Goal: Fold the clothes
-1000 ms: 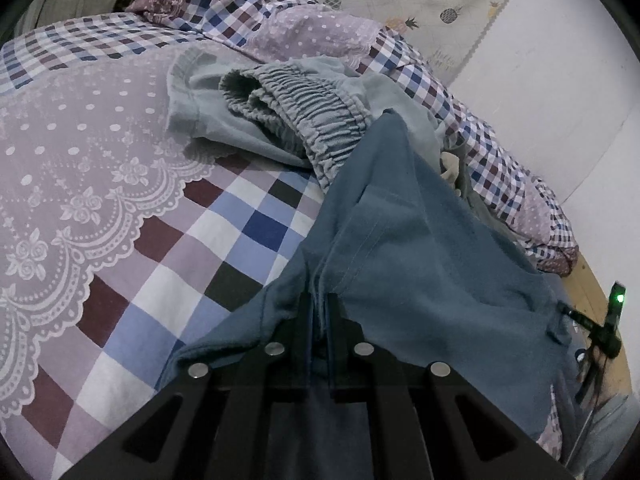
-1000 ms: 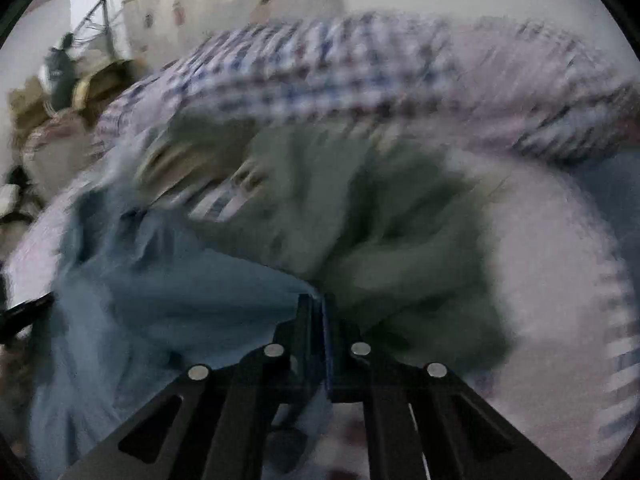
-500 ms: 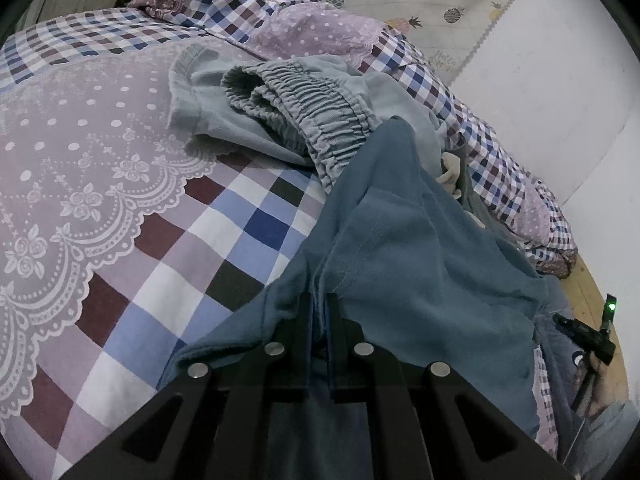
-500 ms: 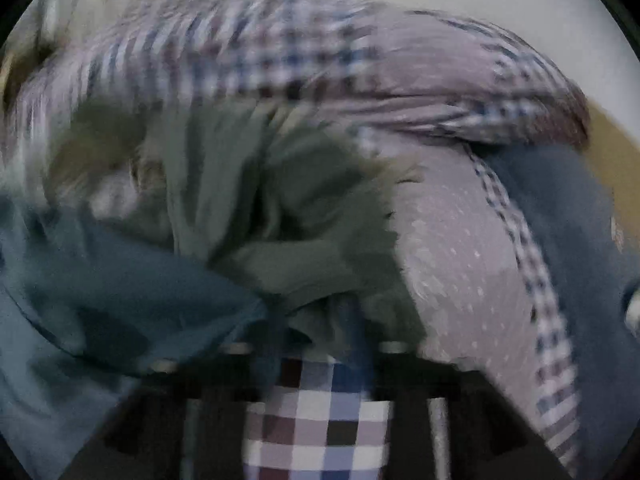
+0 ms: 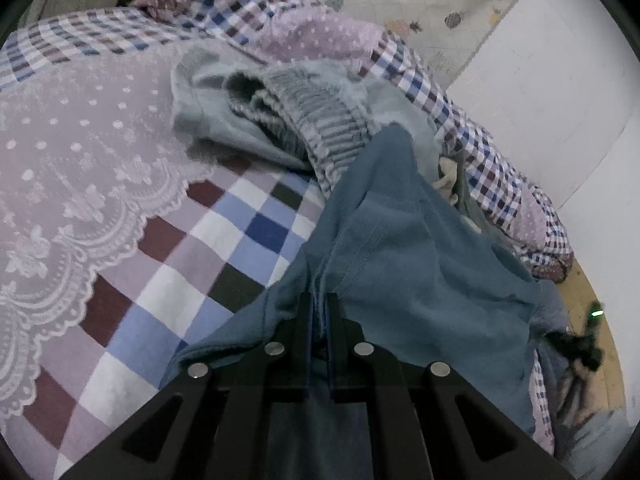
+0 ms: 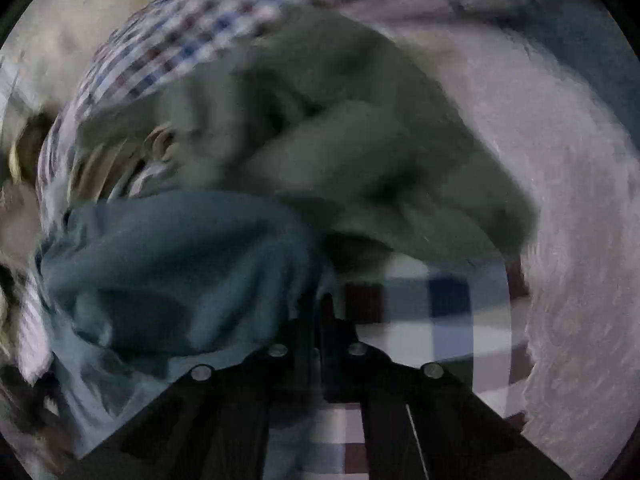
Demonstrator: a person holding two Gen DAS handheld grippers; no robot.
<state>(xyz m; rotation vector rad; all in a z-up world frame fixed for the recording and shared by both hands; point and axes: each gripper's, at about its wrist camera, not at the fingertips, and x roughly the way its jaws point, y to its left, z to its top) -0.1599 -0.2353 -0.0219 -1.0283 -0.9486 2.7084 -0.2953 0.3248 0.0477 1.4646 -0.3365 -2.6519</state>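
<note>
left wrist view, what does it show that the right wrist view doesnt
Only the left wrist view shows the grey garment's gathered elastic waistband, the lace-patterned bedspread in sharp detail, and a green light low at the right edge. Only the right wrist view, heavily blurred, shows an olive-green garment bunched behind the claw. Both show the blue garment pinched in a shut claw, and the checked bedding.

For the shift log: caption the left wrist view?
Left gripper pinching blue garment on checked bedspread, grey elastic-waist clothing behind.
</note>
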